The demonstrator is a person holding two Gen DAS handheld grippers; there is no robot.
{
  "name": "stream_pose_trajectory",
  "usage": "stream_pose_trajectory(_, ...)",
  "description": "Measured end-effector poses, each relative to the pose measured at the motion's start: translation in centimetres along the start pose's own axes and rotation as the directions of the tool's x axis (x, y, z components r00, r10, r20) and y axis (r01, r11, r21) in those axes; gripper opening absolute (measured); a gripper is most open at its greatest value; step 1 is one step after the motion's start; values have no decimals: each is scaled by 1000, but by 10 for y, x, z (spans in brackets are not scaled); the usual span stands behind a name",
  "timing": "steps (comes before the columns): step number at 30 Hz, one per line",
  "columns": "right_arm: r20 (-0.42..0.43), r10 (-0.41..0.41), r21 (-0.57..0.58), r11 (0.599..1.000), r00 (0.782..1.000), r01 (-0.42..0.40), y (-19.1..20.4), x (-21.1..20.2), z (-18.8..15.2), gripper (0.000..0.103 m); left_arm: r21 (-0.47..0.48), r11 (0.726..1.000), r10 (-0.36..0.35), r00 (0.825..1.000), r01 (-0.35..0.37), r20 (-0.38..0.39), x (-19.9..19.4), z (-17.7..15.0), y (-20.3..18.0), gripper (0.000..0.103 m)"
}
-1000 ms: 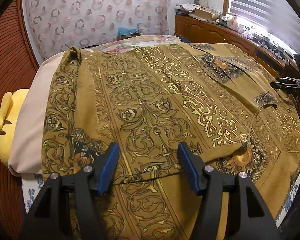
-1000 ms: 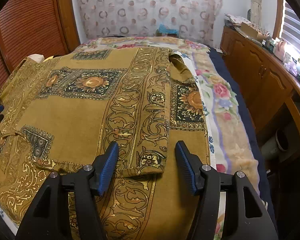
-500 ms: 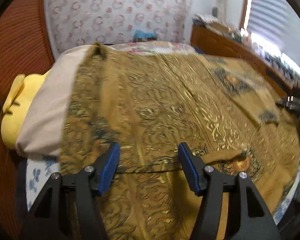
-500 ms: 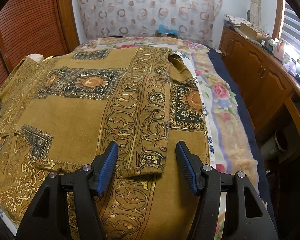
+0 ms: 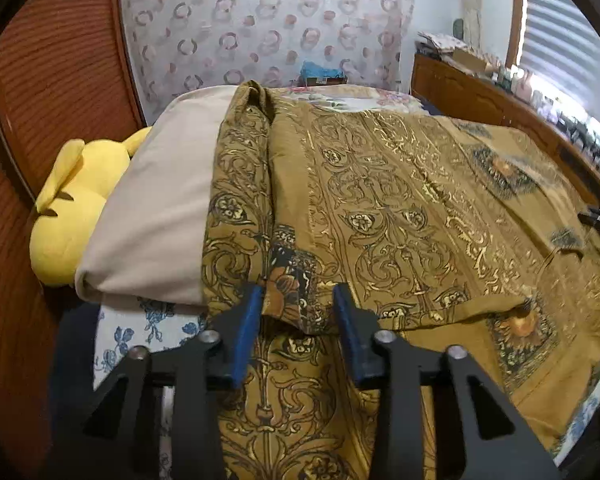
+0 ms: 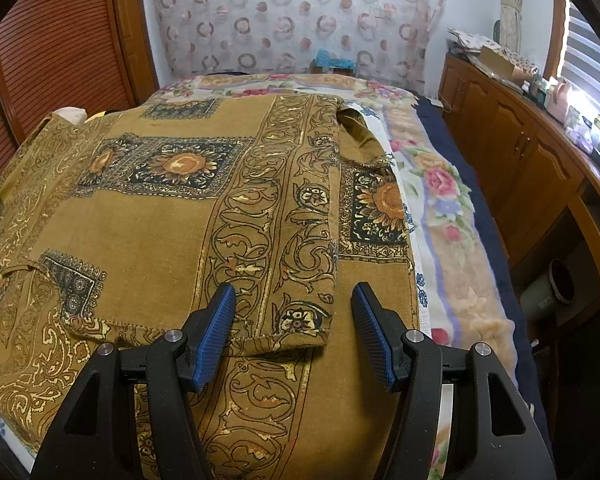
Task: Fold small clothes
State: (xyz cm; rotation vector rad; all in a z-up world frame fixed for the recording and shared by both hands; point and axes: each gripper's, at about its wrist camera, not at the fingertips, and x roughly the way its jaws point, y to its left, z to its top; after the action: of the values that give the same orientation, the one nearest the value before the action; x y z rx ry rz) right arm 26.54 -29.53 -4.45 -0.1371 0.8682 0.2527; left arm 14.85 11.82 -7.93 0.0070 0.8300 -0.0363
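Left hand-held gripper [image 5: 297, 312] is closing around a folded corner of the mustard-gold scroll-patterned cotton garment [image 5: 400, 216]; right hand-held gripper [image 6: 294, 326] gapes apart over its hem.

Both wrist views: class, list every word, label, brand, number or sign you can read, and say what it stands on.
None can be read.
Patterned garment: scrolls and sunflowers only, no lettering.
Clutter on the wooden counter: any print too small and blurred.
Teal item at the bed's far end: too blurred.

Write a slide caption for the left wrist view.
Left gripper closing on the folded corner of an ochre, gold-printed cotton garment spread on a bed.
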Motion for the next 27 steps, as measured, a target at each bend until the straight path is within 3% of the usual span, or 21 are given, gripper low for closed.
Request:
stream_pose_trajectory(8, 0, -2, -1, 1000, 1000, 2, 0, 0, 0, 62, 32, 999, -5, 999, 4, 36, -7, 8, -7, 24)
stream_pose_trajectory(16, 0, -2, -1, 1000, 1000, 2, 0, 0, 0, 62, 38, 999, 25, 999, -24, -26, 9, 9, -4, 24)
stream_pose_trajectory(20, 0, -3, -1, 1000, 1000, 3, 1, 0, 0, 62, 45, 999, -7, 1000, 7, -15, 5, 6, -9, 4)
stream_pose_trajectory(27, 0, -3, -2, 1000, 1000, 3, 1, 0, 0, 63, 73, 996, -46, 998, 42, 53, -20, 13, -23, 0)
